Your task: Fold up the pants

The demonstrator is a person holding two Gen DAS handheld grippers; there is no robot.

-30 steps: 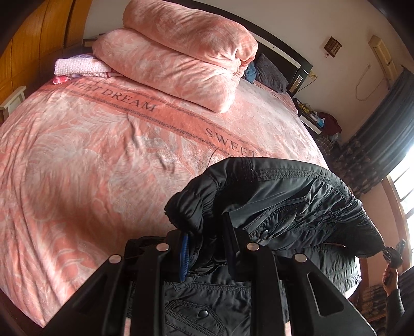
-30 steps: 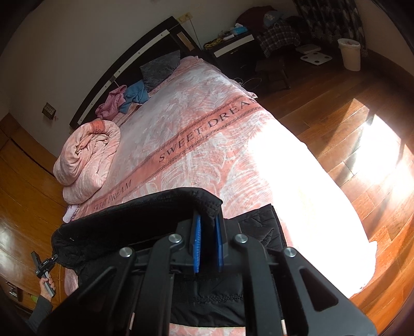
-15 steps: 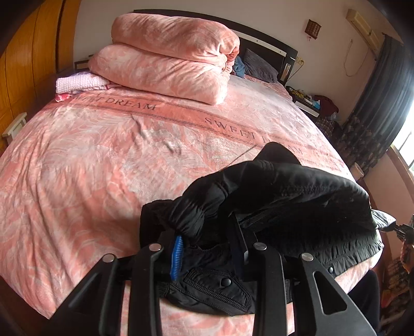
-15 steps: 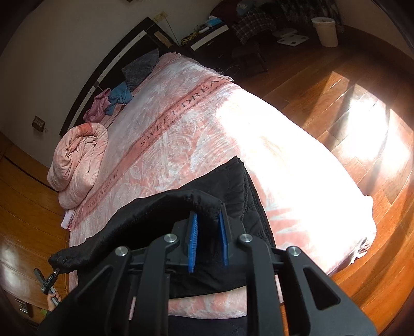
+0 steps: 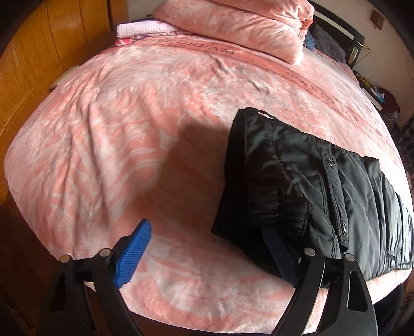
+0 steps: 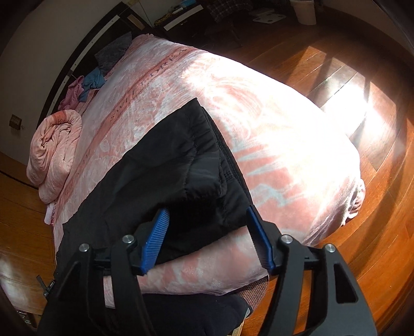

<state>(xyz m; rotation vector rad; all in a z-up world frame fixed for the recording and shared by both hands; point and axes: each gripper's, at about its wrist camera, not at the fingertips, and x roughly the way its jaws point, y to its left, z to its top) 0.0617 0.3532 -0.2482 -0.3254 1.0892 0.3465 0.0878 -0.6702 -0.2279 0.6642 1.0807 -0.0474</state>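
Observation:
The black padded pants lie folded on the pink bed near its front edge; they also show in the right wrist view. My left gripper is open just in front of the pants' left end, its right finger touching the fabric edge, nothing held. My right gripper is open at the pants' right front corner, jaws wide on either side of the fabric corner without clamping it.
The pink bedspread covers the bed. A folded pink duvet and a white towel lie at the head. Wooden wardrobe stands left. Sunlit wooden floor lies right of the bed.
Both grippers have opened and let go of the pants, which now lie flat and folded on the bed instead of hanging lifted. Both grippers have drawn back toward the bed's front edge.

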